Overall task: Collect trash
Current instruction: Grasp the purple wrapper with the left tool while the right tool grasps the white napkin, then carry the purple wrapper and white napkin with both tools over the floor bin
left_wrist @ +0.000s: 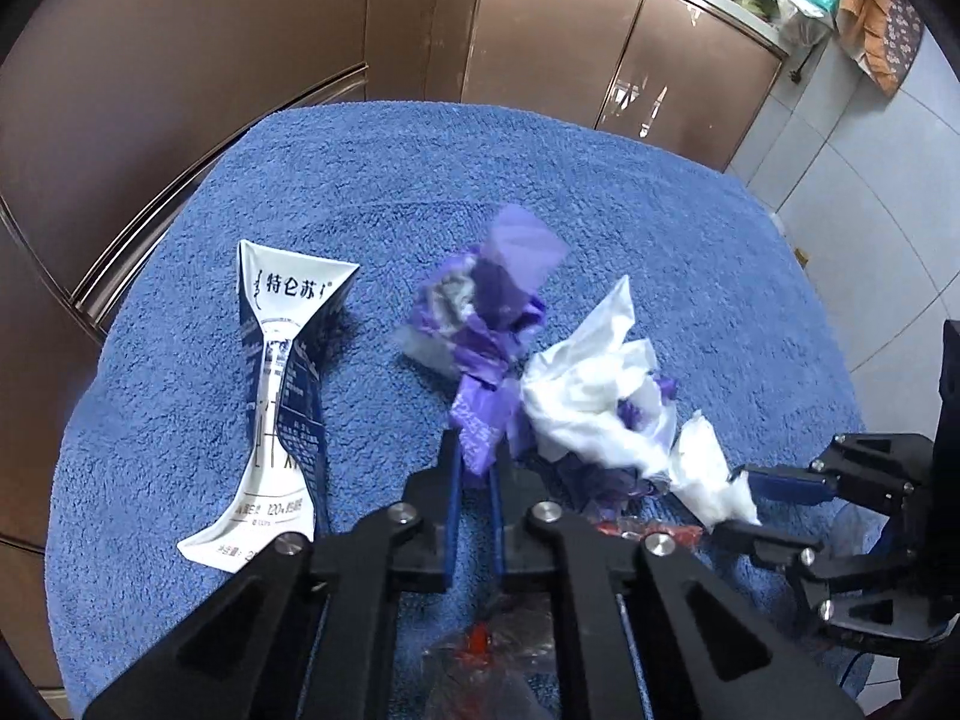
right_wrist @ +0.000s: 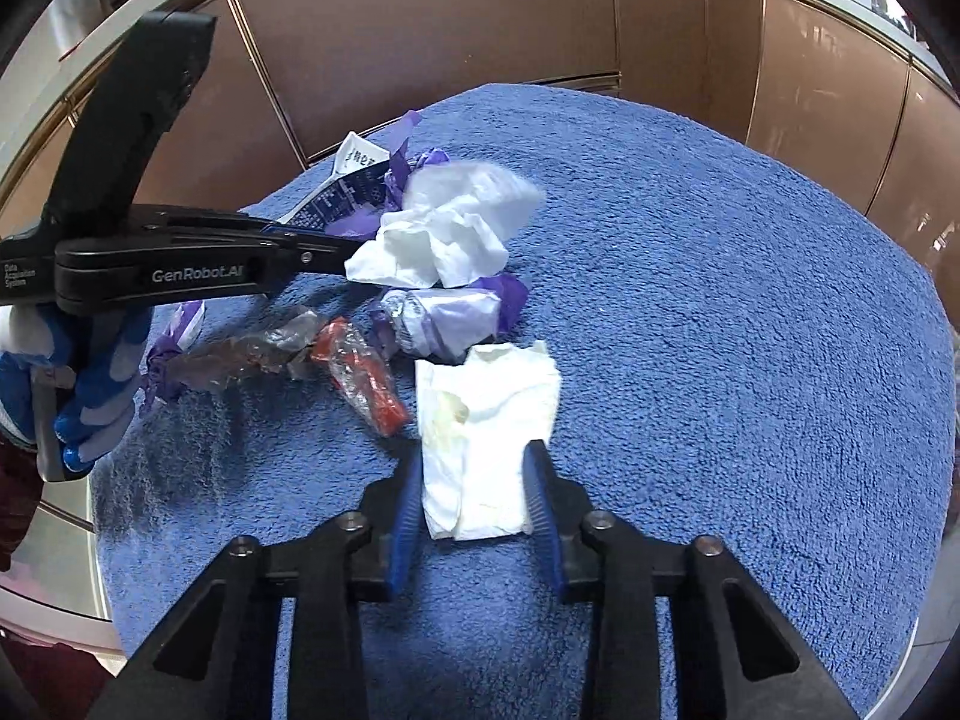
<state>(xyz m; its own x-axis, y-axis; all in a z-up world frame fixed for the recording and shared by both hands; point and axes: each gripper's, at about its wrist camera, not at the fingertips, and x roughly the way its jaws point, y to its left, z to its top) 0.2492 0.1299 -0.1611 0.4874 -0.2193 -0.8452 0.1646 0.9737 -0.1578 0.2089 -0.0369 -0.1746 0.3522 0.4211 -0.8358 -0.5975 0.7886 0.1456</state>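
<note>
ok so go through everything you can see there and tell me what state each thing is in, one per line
left gripper: shut on purple wrapper
purple wrapper: crumpled, lifted, blurred
crumpled tissue: bunched against the purple wrapper
right gripper: fingers on both sides of white napkin
white napkin: folded, stained, flat on the towel
milk carton: flattened, lying down
red-and-clear wrapper: crumpled, lying loose
blue towel: spread out

Blue terry towel (right_wrist: 690,300), white tissue (right_wrist: 486,450), purple wrapper (left_wrist: 480,324), navy-and-white milk carton (left_wrist: 282,396), red-and-clear wrapper (right_wrist: 360,372)
</note>
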